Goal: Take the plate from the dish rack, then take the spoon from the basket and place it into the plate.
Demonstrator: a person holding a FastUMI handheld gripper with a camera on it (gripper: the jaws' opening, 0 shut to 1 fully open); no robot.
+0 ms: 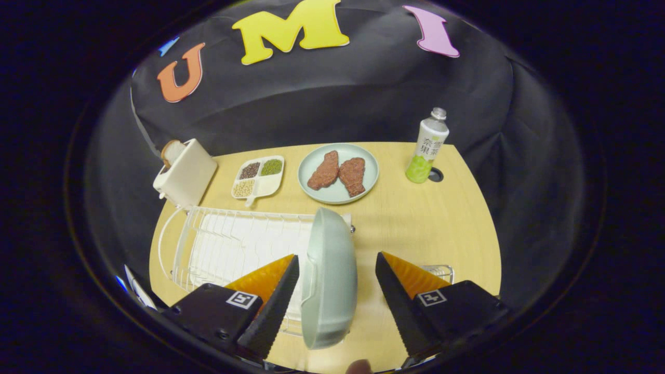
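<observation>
A pale green plate (332, 275) stands on its edge at the right end of the white wire dish rack (228, 244) on the wooden table. My gripper (337, 270) is open, with the plate's rim between the two fingers. The left finger is close to the plate and the right finger stands a gap away from it. Just behind the right finger shows a corner of a wire basket (439, 270); its contents are hidden.
Beyond the rack sit a round plate with two pieces of meat (338, 173), a divided tray of beans (258, 176), a white toaster with bread (184, 171) and a green-white bottle (427, 146). A dark hole (436, 174) lies in the table by the bottle.
</observation>
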